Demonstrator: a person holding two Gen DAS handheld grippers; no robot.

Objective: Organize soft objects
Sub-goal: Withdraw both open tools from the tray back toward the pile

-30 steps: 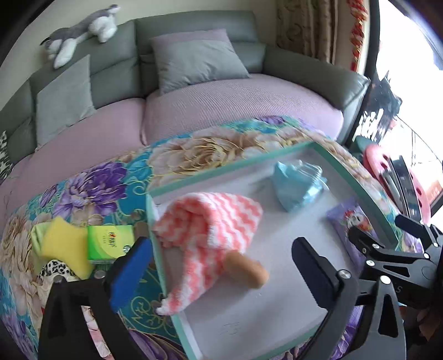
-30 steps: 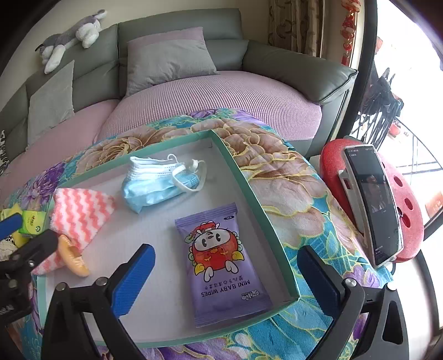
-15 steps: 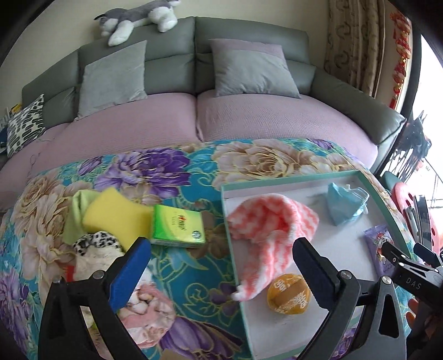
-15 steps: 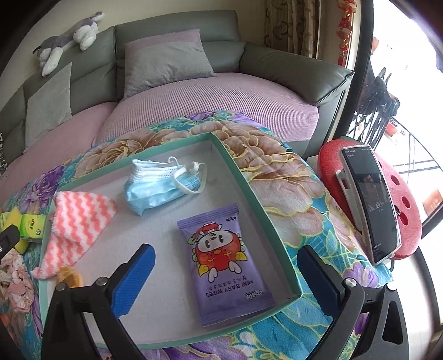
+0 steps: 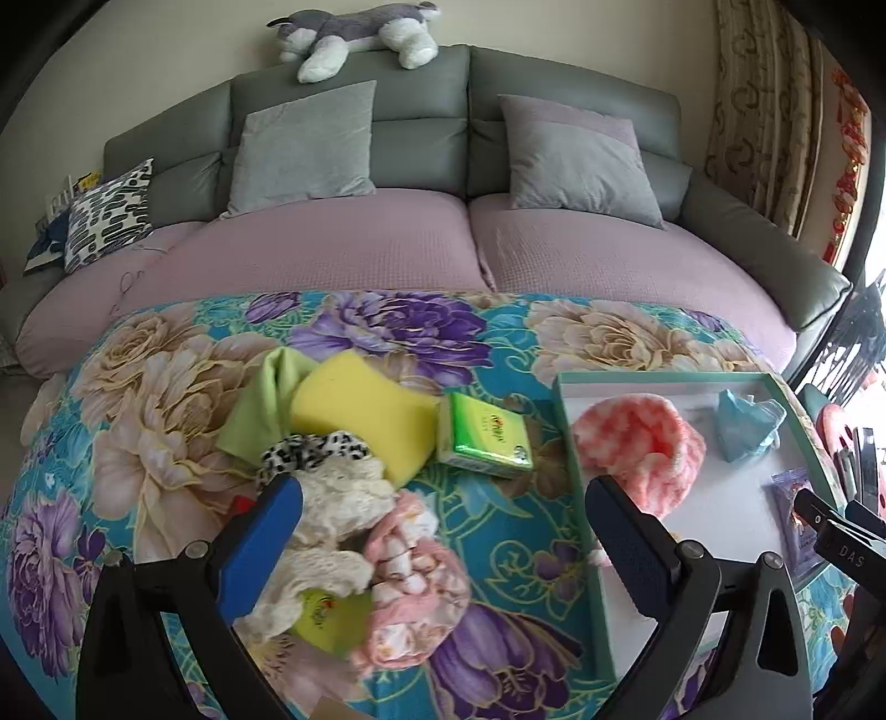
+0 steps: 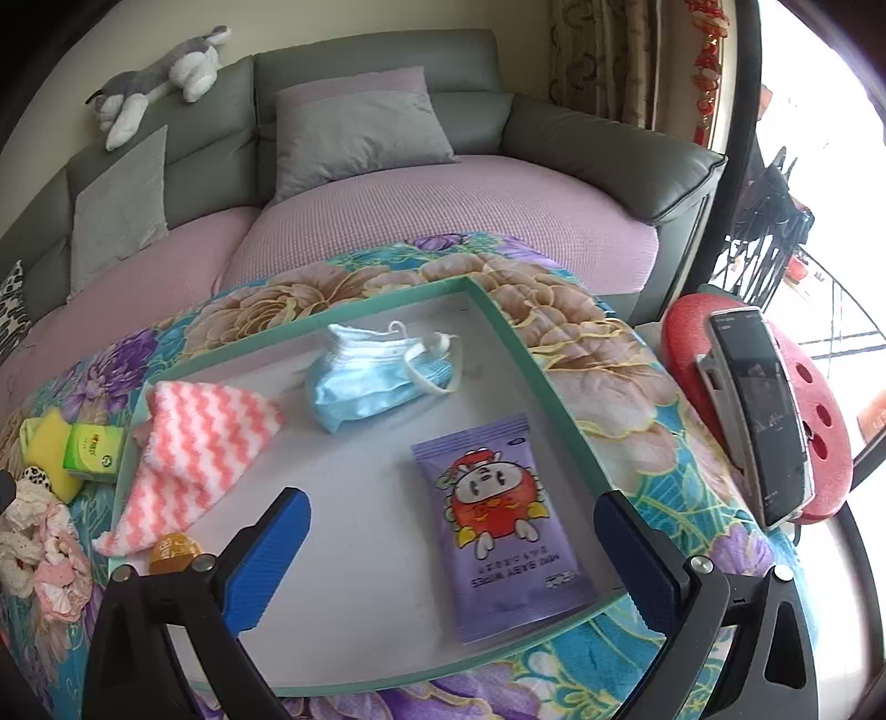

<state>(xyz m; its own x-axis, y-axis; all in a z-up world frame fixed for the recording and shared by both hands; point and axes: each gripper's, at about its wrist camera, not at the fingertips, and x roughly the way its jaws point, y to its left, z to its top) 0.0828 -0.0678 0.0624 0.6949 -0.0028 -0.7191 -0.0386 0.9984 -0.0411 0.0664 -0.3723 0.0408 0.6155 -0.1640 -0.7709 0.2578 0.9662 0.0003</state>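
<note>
A teal-rimmed tray (image 6: 506,324) (image 5: 576,471) on the floral blanket holds a pink-and-white zigzag cloth (image 6: 199,448) (image 5: 642,443), a blue face mask (image 6: 371,382) (image 5: 747,423), a purple wipes pack (image 6: 504,520) and an orange item (image 6: 174,551). Left of the tray lie a yellow sponge (image 5: 360,412), green cloth (image 5: 266,404), green tissue pack (image 5: 487,437), leopard scrunchie (image 5: 310,451), cream lace fabric (image 5: 338,509) and pink fabric (image 5: 410,587). My left gripper (image 5: 443,526) hangs open over this pile. My right gripper (image 6: 451,545) stands open above the tray, holding nothing.
A grey sofa with a lilac seat (image 5: 387,243), grey cushions (image 5: 304,149) and a plush husky (image 5: 354,27) lies behind. A red stool (image 6: 819,432) carrying a phone (image 6: 764,410) stands right of the blanket. A patterned pillow (image 5: 108,213) sits far left.
The left gripper has swung left, from over the tray to above the loose pile on the blanket. The right gripper has barely moved. Both stayed open.
</note>
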